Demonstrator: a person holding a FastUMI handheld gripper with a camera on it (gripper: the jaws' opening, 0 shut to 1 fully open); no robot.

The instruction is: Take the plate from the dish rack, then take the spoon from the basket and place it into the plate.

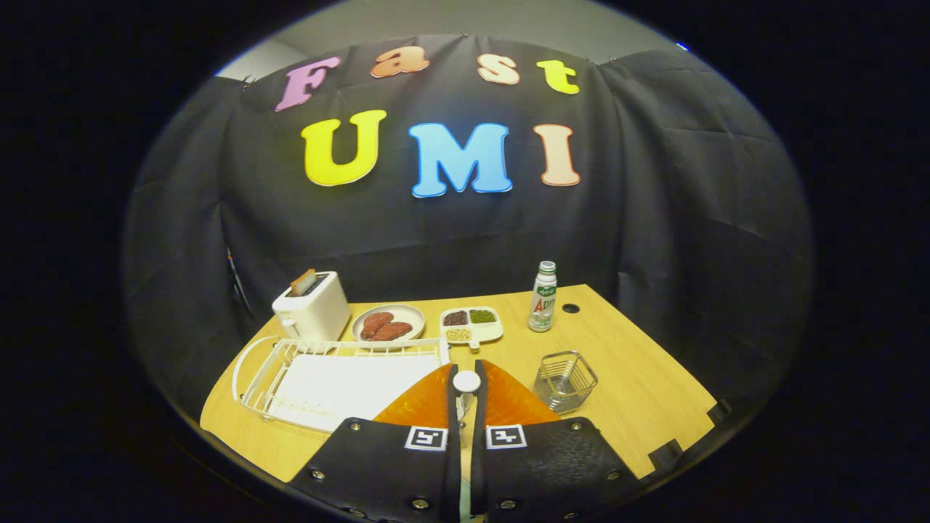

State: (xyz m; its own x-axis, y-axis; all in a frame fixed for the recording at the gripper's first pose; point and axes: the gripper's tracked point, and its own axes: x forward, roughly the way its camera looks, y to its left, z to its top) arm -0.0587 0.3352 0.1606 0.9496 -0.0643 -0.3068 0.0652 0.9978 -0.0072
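Between the gripper (466,407) fingers, closed on the spoon (466,383), the plate (508,399) beneath shows only partly.

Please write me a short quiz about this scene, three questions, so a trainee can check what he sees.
1. True or false: the orange plate stands in the dish rack.
2. What do both fingers of the gripper press on? A) a fork B) the white spoon C) a cup
3. Fill in: the bottle stands beyond the wire ____.

Key:
1. False. The plate lies on the table under the fingers, beside the rack.
2. B.
3. basket.
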